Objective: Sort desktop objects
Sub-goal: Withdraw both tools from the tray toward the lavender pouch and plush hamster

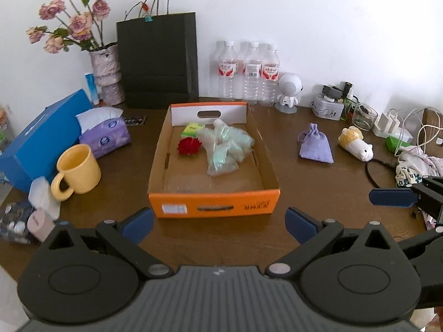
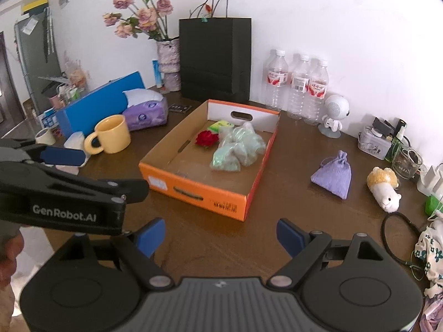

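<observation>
An orange cardboard box (image 1: 213, 206) (image 2: 193, 191) sits mid-table holding a red flower (image 1: 188, 145) (image 2: 206, 138), a green packet (image 1: 193, 129) and clear bags of pale green stuff (image 1: 225, 148) (image 2: 239, 146). To its right lie a purple drawstring pouch (image 1: 315, 145) (image 2: 333, 177) and a plush sheep (image 1: 355, 144) (image 2: 384, 188). My left gripper (image 1: 220, 225) hovers open before the box's front wall, nothing between its blue pads. My right gripper (image 2: 221, 238) is open and empty too, near the box's front right corner; one of its fingers (image 1: 393, 197) shows at the left view's right edge.
A yellow mug (image 1: 77, 170) (image 2: 110, 135), purple tissue pack (image 1: 103, 138), blue box (image 1: 41, 141), flower vase (image 1: 106, 74) and black bag (image 1: 157, 61) stand left and behind. Three water bottles (image 1: 250, 73), a white robot figure (image 1: 289, 91), a glass (image 1: 364, 116), chargers, cables and floral cloth (image 2: 432, 249) crowd the right.
</observation>
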`<state>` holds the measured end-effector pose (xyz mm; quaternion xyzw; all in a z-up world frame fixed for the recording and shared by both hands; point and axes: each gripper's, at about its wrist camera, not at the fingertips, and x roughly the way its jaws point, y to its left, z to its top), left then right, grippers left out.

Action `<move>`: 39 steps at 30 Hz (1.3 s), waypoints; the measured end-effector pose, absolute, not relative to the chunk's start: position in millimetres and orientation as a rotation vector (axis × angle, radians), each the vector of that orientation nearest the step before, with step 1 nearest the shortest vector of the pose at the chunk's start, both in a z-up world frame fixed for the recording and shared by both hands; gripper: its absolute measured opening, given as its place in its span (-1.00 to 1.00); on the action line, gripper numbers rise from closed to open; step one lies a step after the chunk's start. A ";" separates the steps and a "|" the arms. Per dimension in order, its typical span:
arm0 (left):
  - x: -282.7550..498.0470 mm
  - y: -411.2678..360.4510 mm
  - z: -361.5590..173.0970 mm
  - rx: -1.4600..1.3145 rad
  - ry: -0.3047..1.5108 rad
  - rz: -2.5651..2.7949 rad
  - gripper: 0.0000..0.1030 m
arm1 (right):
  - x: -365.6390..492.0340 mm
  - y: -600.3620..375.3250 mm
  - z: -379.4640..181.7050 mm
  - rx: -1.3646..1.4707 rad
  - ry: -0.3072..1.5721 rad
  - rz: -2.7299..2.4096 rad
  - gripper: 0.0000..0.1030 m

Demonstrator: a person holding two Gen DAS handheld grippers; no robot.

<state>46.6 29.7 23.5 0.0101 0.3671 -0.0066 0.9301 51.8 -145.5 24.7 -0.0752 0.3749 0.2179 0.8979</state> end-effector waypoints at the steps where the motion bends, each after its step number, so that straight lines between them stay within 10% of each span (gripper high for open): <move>1: 42.3 27.8 23.1 0.020 0.752 -0.005 1.00 | 48.9 -147.0 24.7 -0.160 0.777 0.457 0.70; 39: 70.6 -122.3 6.6 0.160 0.813 -0.220 1.00 | 45.9 -305.0 1.4 0.008 0.839 0.222 0.70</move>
